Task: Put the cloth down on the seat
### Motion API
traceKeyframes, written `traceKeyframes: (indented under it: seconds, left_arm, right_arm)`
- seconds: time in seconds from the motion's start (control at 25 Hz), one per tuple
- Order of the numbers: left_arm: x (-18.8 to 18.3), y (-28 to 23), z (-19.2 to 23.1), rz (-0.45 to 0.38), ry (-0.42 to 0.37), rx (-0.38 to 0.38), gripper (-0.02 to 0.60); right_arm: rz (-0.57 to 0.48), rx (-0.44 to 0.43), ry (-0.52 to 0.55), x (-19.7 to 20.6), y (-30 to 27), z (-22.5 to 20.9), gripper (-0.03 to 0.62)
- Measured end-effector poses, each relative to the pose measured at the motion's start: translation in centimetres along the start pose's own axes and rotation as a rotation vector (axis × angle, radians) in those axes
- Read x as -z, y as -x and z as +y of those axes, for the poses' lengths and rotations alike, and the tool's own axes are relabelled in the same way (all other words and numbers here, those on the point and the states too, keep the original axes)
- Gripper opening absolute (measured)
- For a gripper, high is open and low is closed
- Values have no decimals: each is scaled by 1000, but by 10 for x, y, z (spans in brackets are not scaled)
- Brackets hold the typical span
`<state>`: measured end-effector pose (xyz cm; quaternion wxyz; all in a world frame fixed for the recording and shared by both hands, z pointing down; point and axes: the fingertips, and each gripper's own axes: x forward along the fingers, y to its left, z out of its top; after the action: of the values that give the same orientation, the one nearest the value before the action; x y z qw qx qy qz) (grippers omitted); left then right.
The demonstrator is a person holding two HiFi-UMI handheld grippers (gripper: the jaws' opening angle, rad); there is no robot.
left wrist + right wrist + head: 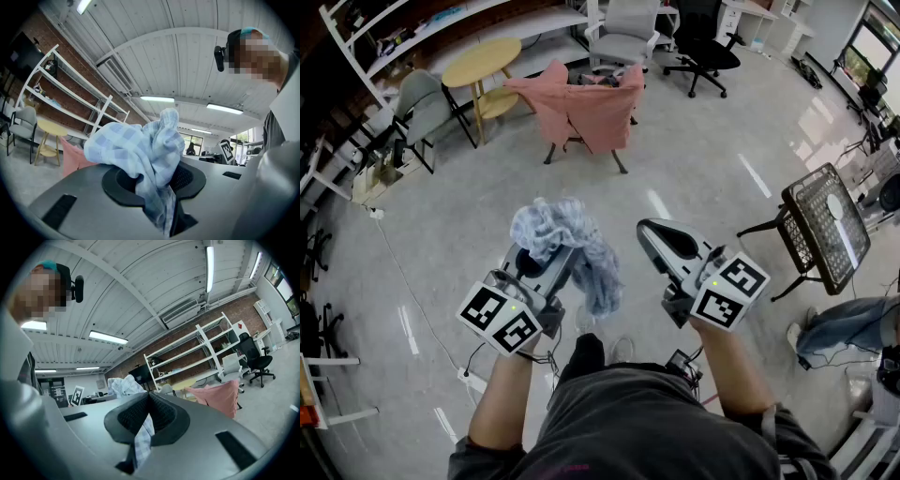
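Note:
A light blue checked cloth (565, 242) is bunched up over my left gripper (551, 265), which is shut on it. Part of the cloth hangs down on the gripper's right side. In the left gripper view the cloth (140, 154) fills the space between the pads and trails through the slit below them. My right gripper (649, 232) is held beside it, a little apart, with its pads together and nothing visibly gripped. In the right gripper view, a strip of the cloth (142, 439) shows through the slit under the pads. A chair draped in pink fabric (586, 108) stands far ahead.
A round yellow table (483, 64) and a grey chair (420, 101) stand at the back left. Office chairs (708, 47) are at the back. A black mesh seat (827, 227) is at the right, and a person's jeans-clad leg (844, 323) is beside it. White shelving (366, 42) lines the left wall.

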<state>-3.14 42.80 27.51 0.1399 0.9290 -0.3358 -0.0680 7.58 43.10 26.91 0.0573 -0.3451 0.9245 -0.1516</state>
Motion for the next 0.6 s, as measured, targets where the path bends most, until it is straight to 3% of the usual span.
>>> traceKeyframes:
  seconds: [0.36, 0.6]
  left_arm:
    - [7, 0, 4, 0, -7, -8, 133]
    - [4, -5, 42, 5, 2, -23, 134]
  right_arm:
    - [8, 8, -9, 11, -1, -8, 14]
    - [-1, 30, -55, 12, -27, -28, 15]
